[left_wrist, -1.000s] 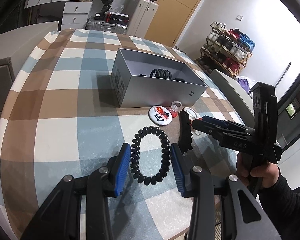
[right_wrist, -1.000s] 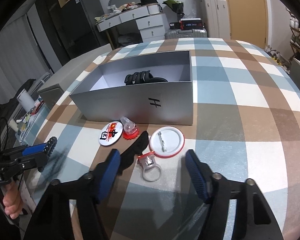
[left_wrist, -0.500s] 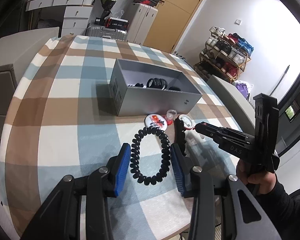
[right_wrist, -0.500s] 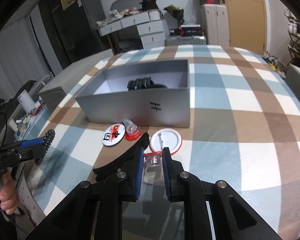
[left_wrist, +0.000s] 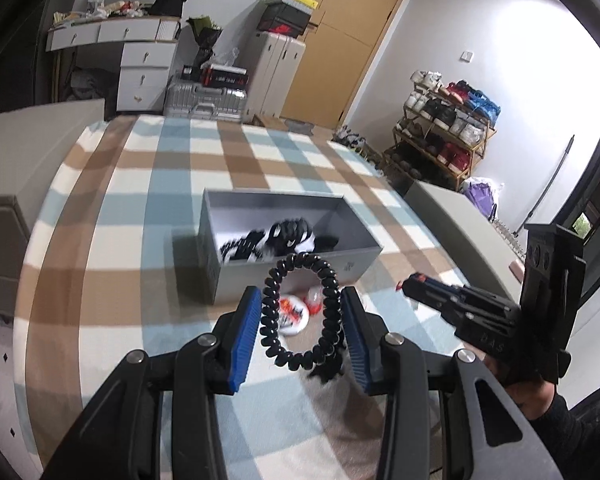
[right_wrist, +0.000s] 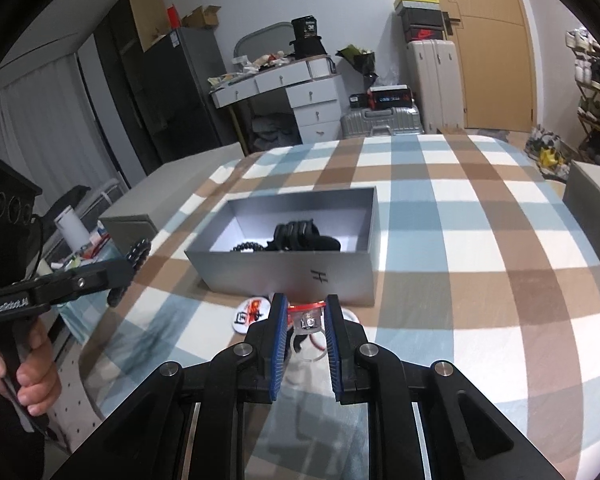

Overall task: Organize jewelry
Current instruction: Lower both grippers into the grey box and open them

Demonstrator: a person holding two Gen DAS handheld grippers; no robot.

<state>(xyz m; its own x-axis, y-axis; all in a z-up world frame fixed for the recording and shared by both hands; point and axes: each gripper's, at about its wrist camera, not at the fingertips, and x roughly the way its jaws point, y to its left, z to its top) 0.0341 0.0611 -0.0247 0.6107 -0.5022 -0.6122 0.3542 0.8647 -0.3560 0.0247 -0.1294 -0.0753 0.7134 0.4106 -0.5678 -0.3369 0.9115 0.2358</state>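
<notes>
My left gripper [left_wrist: 300, 312] is shut on a black spiral hair tie [left_wrist: 300, 312] and holds it in the air above the table, short of the grey open box [left_wrist: 220, 268]. My right gripper [right_wrist: 306, 318] is shut on a clear ring with a red top [right_wrist: 307, 318] and holds it above the table in front of the box [right_wrist: 300, 276]. The box holds several black hair ties [right_wrist: 300, 236]. The left gripper shows at the left of the right wrist view [right_wrist: 132, 260]; the right gripper shows at the right of the left wrist view [left_wrist: 408, 286].
Round pin badges [right_wrist: 250, 314] and a small red-and-clear piece [left_wrist: 314, 304] lie on the checked tablecloth [right_wrist: 480, 260] in front of the box. A grey cabinet [right_wrist: 128, 220] stands beside the table on the left, a shoe rack [left_wrist: 448, 136] on the far right.
Both grippers have risen from the table with their loads. The right gripper shut on the ring a second ago, then lifted it. The left lifted the hair tie toward the box.
</notes>
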